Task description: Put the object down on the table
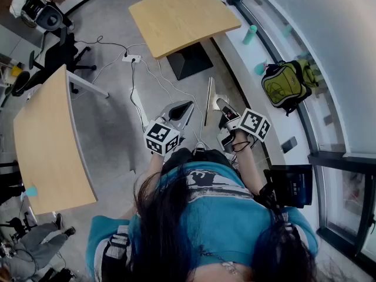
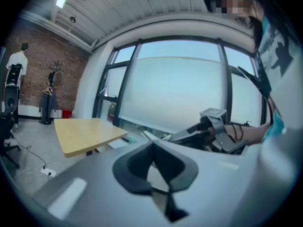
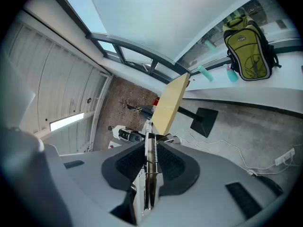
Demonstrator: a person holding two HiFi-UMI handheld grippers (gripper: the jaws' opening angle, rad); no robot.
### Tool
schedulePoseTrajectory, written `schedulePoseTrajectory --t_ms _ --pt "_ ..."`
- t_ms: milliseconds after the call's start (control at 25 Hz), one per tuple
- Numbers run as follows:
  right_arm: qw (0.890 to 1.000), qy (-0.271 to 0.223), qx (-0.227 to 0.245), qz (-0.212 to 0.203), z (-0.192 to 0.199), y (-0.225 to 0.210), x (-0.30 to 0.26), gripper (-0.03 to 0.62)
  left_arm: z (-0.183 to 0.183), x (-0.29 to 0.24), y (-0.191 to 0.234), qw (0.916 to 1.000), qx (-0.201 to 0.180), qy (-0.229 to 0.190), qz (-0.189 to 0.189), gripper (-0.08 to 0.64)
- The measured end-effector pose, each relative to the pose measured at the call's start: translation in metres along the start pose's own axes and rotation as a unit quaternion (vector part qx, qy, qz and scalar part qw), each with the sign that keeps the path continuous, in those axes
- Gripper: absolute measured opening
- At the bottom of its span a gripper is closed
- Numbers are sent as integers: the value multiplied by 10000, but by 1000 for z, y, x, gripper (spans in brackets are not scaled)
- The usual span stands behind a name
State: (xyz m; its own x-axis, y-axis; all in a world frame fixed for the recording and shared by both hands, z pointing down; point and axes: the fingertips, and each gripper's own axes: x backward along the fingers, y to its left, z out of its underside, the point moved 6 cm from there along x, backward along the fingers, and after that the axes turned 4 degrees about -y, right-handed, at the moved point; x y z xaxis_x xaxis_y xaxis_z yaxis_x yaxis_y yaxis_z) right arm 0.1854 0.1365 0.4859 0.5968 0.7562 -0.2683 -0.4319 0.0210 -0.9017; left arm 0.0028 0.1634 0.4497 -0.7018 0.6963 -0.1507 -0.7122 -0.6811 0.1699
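The right gripper (image 3: 150,148) is clamped on a thin flat object (image 3: 147,188) with a spring, held edge-on in the air. The wooden table (image 1: 182,16) lies off at twelve o'clock. The left gripper (image 2: 152,148) has its jaws closed together on nothing.

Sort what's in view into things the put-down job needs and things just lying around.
Job:
- right gripper, shut on the thin flat object with a spring
- wooden table ahead

Lying about:
- left gripper, shut and empty
- green backpack
- teal bottle
- power strip on the floor
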Motion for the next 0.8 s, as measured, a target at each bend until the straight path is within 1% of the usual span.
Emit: schedulePoseTrajectory --t_ms 320,480,600,800 --pt "9999 161 -37 14 -7 -12 -6 89 8 -5 6 9996 99 72 -240 2" --pt "9995 283 -65 78 -8 -14 -19 89 10 -11 16 9995 149 129 -254 2" --pt "9994 314 -87 129 -10 -14 -36 89 9 -18 34 9994 181 140 -242 2" --pt "9993 257 -123 228 -24 -12 -78 89 3 -33 83 9994 223 127 -241 2"
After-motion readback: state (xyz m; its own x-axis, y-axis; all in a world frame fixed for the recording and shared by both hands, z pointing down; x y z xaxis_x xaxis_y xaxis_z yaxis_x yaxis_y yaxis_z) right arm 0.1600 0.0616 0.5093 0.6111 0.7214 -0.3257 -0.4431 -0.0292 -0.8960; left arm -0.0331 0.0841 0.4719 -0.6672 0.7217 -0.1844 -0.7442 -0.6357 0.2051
